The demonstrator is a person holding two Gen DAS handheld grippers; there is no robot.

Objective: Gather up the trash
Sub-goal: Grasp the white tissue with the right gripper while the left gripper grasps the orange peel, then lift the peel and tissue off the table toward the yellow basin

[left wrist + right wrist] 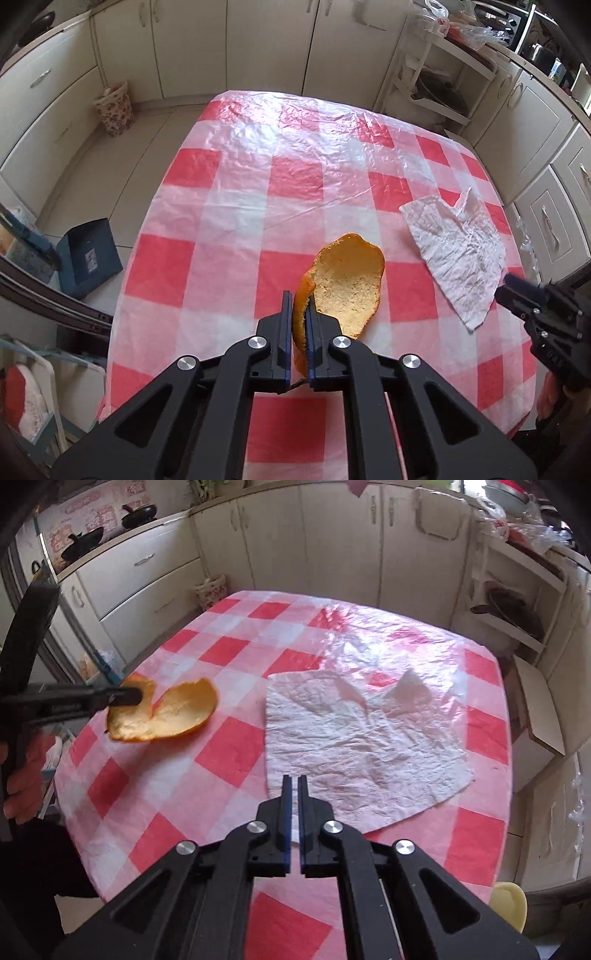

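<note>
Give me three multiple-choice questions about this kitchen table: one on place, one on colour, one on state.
1. Where is the crumpled white paper napkin? A floor B checked plastic tablecloth C drawer
2. Its checks are: A blue B green C red
3. The curved orange fruit peel is: A clamped in the left gripper B lying loose C binned
Answers: B, it lies flat there; C, red and white squares; A, the pads pinch its edge.
</note>
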